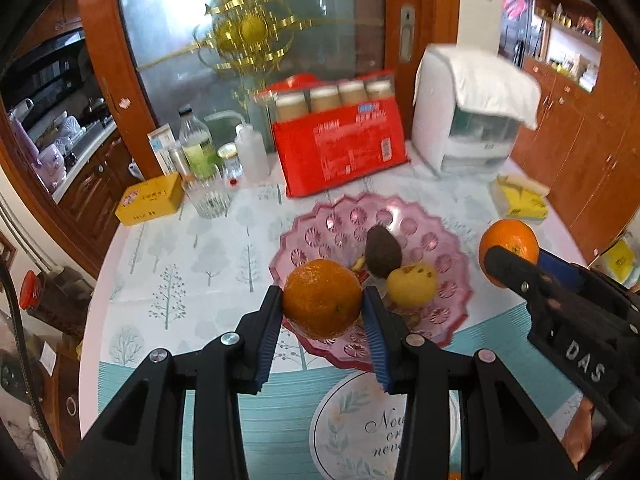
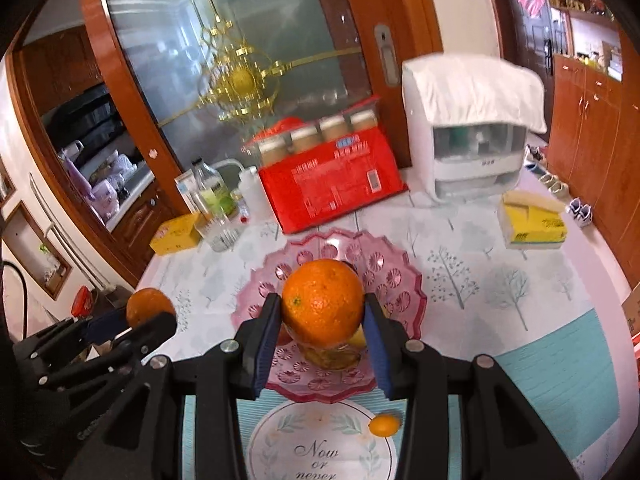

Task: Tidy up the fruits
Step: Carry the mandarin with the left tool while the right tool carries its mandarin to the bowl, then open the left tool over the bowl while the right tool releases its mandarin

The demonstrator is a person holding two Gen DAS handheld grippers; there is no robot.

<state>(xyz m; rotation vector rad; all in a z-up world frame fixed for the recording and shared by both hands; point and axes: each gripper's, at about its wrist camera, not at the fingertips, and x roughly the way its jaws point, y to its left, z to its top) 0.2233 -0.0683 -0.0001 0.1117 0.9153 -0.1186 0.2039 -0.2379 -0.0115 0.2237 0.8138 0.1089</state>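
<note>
Both grippers are carrying fruit toward the pink glass fruit bowl (image 1: 448, 264) in the middle of the table. The left gripper (image 1: 323, 307) is pinching one orange (image 1: 322, 299) between its blue pads, holding it over the bowl's near rim, while the right gripper (image 2: 323, 312) is clamping a second orange (image 2: 323, 303) above the bowl's centre. Inside the bowl, an avocado (image 1: 383, 251) and a bruised yellow fruit (image 1: 412, 285) are already lying together. A small kumquat (image 2: 385, 424) is sitting on the tablecloth just in front of the bowl, so the sorting looks about midway. I'd judge the next move calls for lowering each orange into a free patch of the bowl, beside the avocado rather than onto it, then releasing gently so nothing rolls out.
</note>
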